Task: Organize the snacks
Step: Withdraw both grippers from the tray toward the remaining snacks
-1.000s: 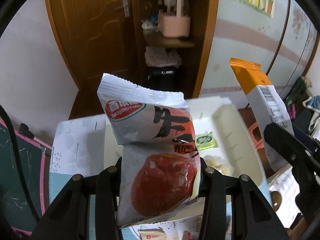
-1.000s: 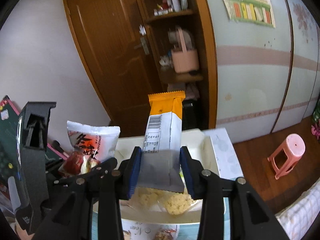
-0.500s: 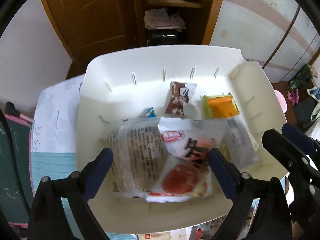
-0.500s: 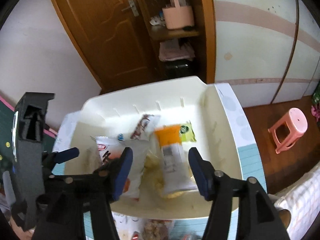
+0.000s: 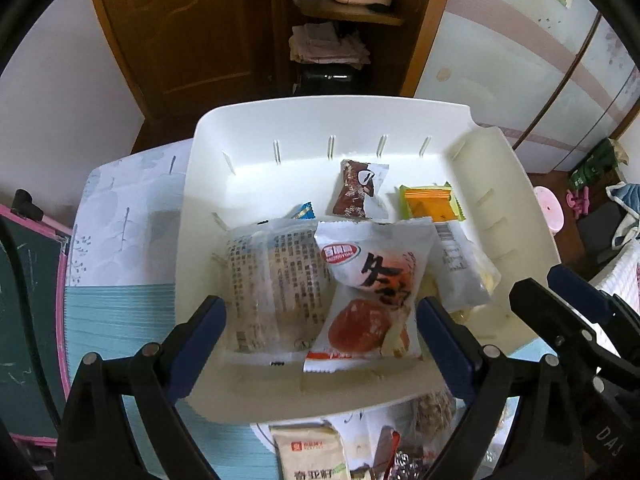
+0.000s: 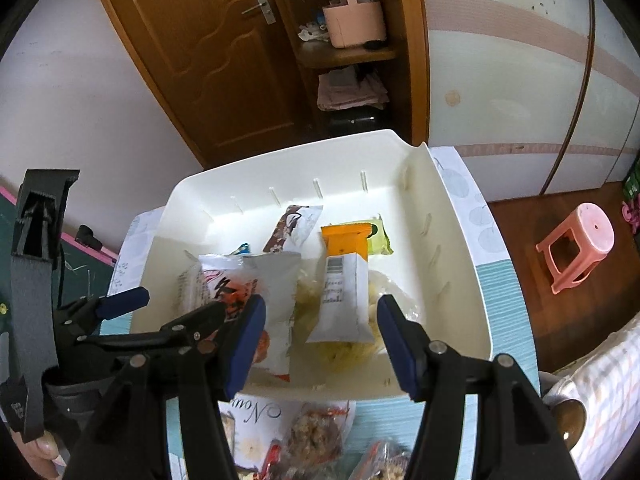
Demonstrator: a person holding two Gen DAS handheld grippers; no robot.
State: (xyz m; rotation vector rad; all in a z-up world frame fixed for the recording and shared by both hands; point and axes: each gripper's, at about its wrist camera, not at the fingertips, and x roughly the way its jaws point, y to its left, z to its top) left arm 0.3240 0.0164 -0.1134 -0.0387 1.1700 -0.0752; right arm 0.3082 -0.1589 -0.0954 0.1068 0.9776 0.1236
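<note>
A white bin point(image 5: 320, 120) point(image 6: 452, 240) on the table holds several snack packets. The white packet with a red fruit picture point(image 5: 372, 292) point(image 6: 256, 280) lies on a clear printed packet point(image 5: 272, 280). The orange-topped white packet point(image 6: 344, 280) point(image 5: 452, 256) lies beside it on a bag of yellow snacks. A brown packet point(image 5: 356, 192) and a green-edged orange packet point(image 5: 432, 204) lie farther back. My left gripper point(image 5: 320, 344) is open and empty above the red-fruit packet. My right gripper point(image 6: 320, 344) is open and empty above the orange-topped packet.
More snack packets point(image 5: 312, 456) point(image 6: 316, 436) lie on the table in front of the bin. A pink-framed board point(image 5: 24, 320) stands at the left. A pink stool point(image 6: 576, 244) stands on the floor at the right. A wooden door and shelf are behind.
Both grippers opened and let their packets drop into the bin: the red-fruit packet from the left, the orange-topped packet from the right. Both grippers now tilt down over the bin.
</note>
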